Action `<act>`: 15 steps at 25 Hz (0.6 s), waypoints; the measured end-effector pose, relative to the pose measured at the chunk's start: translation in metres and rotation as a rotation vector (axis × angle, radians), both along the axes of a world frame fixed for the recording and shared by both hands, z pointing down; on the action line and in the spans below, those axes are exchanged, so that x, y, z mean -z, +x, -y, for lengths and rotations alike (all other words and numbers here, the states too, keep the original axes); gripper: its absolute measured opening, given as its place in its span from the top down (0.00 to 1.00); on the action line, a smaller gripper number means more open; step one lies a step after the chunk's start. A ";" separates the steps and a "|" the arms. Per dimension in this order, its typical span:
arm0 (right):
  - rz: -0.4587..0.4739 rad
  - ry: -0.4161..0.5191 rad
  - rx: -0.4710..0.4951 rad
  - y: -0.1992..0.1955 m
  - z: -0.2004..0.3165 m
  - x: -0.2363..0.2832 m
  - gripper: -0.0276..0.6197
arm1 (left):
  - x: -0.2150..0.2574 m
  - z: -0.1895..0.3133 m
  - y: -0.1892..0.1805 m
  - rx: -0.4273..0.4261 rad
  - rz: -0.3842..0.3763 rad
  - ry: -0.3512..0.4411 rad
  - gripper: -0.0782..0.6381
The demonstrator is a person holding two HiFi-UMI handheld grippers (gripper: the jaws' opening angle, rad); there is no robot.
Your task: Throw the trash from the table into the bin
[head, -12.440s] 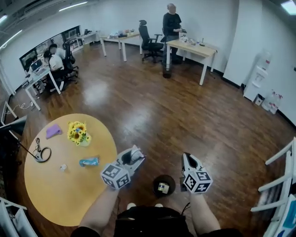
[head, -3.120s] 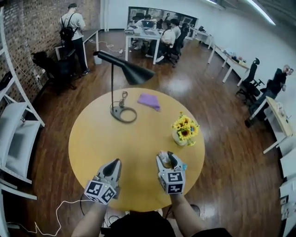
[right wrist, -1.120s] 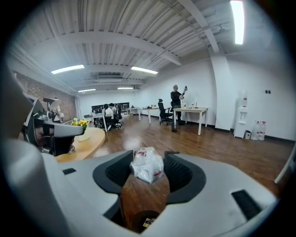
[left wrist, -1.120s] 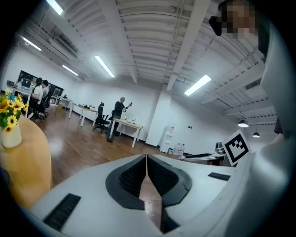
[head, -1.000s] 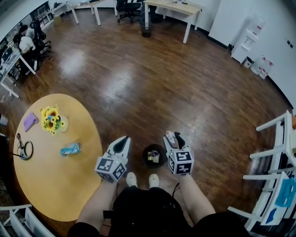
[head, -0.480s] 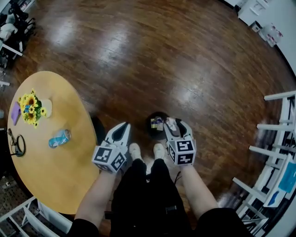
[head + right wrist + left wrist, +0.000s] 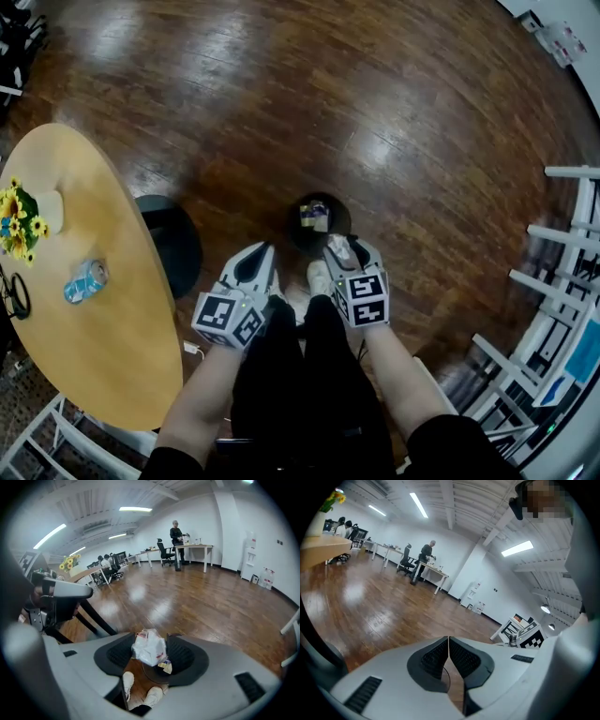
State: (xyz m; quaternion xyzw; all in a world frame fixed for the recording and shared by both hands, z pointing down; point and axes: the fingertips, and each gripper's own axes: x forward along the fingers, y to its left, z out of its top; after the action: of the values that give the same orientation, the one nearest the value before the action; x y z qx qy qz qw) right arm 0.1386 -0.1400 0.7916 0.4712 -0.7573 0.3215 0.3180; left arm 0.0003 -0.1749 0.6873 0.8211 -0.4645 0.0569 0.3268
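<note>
My right gripper [image 7: 342, 249] is shut on a crumpled white wrapper [image 7: 149, 648], which sits pinched between its dark pads [image 7: 120, 656]. In the head view that wrapper [image 7: 340, 247] hangs at the near right rim of a small round black bin [image 7: 318, 223] on the floor, with some trash [image 7: 314, 215] inside. The bin [image 7: 154, 672] shows below the jaws in the right gripper view. My left gripper [image 7: 257, 263] is shut with nothing in it, left of the bin; its pads [image 7: 437, 657] meet. A blue crushed wrapper [image 7: 85, 280] lies on the round wooden table [image 7: 112, 356] at left.
A vase of sunflowers [image 7: 21, 217] stands at the table's far left. The table's dark base [image 7: 169, 242] sits on the wood floor beside the bin. My feet [image 7: 317, 277] are just behind the bin. White shelving [image 7: 562, 281] fills the right edge.
Both grippers have dropped toward the floor, and the right one with the white wrapper has come up to the bin's rim. My view has tilted further down.
</note>
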 end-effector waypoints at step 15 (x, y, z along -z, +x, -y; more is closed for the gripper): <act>0.063 -0.131 0.080 -0.007 -0.021 -0.034 0.46 | -0.014 -0.012 -0.010 0.076 -0.007 -0.020 0.88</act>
State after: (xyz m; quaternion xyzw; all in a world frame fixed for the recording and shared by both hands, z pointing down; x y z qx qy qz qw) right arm 0.1321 -0.1190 0.8258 0.4083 -0.7625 0.3720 0.3370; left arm -0.0098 -0.1633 0.7009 0.7997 -0.4936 0.0461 0.3386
